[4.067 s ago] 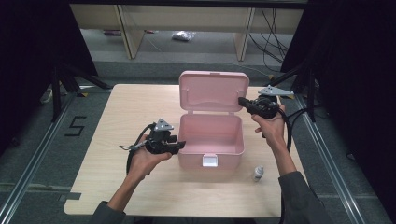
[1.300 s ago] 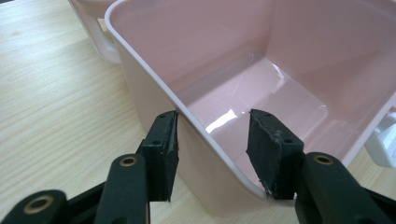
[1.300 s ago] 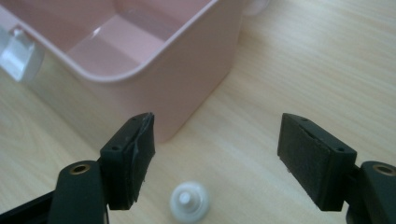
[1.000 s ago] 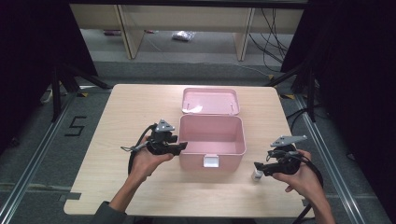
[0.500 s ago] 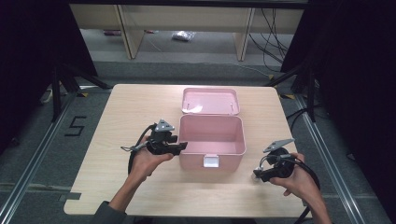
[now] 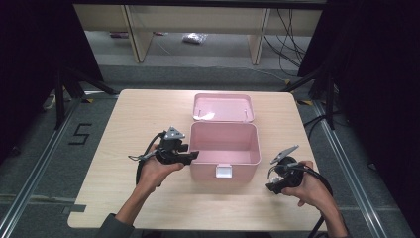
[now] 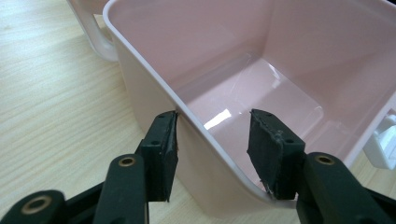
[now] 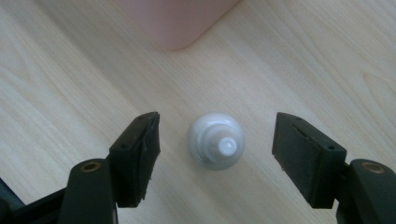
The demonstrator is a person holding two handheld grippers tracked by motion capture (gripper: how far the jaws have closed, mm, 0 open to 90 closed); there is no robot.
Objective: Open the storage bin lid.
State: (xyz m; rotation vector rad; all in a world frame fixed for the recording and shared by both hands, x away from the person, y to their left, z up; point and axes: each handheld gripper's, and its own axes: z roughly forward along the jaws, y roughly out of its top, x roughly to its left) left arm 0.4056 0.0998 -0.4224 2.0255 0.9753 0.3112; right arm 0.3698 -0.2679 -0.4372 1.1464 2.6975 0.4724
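Right gripper (image 8: 217,154) has dropped over the small white bottle (image 8: 216,145), jaws wide and empty astride it, probably about to pinch; left gripper (image 7: 212,149) straddles the pink box (image 7: 187,112) wall, unclamped.

A light wooden table (image 6: 124,129) stands on grey floor (image 6: 44,168); a black "5" marking (image 6: 79,134) lies off its left edge.

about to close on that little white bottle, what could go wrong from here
The small white bottle stands upright between the open jaws of the right tool, touching neither; an uneven squeeze could tip it or send it rolling on the table. The left tool straddles the wall of the pink box with its jaws apart, so the box may shift if bumped.
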